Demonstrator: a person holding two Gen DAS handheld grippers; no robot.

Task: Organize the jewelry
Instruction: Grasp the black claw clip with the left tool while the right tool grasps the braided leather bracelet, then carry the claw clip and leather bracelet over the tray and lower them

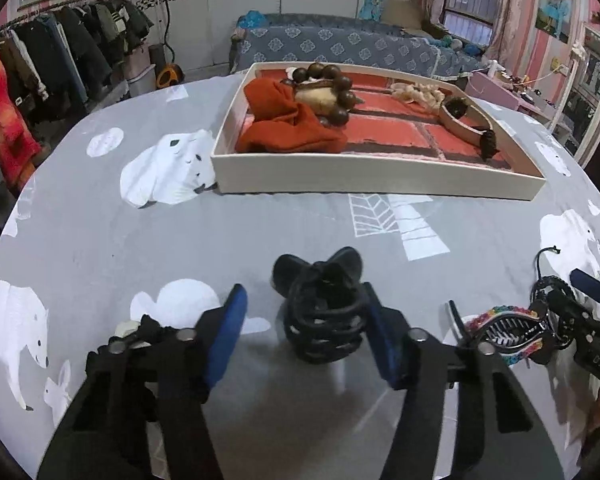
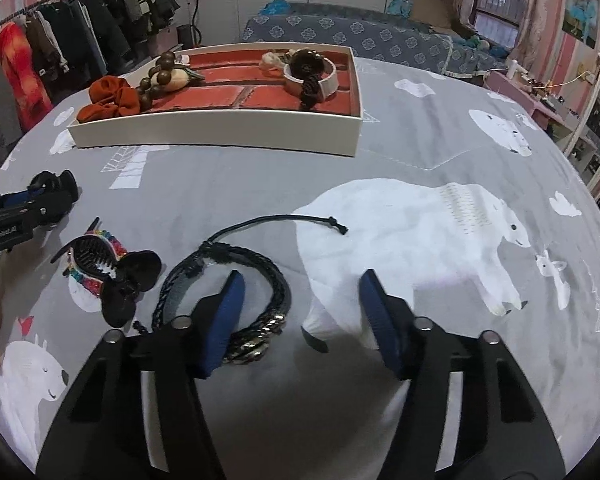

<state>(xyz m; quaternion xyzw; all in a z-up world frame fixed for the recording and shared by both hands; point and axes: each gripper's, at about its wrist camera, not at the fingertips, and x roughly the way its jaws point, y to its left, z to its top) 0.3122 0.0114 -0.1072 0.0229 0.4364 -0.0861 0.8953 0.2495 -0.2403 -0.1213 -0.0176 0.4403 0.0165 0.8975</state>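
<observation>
The left tongs (image 1: 304, 332) stand spread wide on either side of a black claw clip (image 1: 320, 312) that sits on the grey bear-print surface (image 1: 220, 232) — its right blue pad looks to be at the clip's edge, the left pad well clear, so nothing is gripped. Only the left wrist view shows this clip in full; from the right wrist view just its far tip pokes out past the left tool at the left edge.

The right tongs (image 2: 300, 320) are likewise wide open and hold nothing. Their left pad overlaps a braided black cord bracelet (image 2: 228, 288) with a metal link section, whose loose knotted tail trails off to the far right. That bracelet is plain in the right wrist view alone; the left wrist view catches only a scrap of it at the right edge.

A rainbow-beaded claw clip (image 2: 100, 264) lies just left of the bracelet, seen in both views.

Far across the surface sits the white tray (image 1: 380, 172) with its red lining, holding an orange scrunchie (image 1: 288, 120), a brown wooden bead bracelet (image 1: 332, 84), and a white bangle (image 2: 320, 80) with something dark across it.
</observation>
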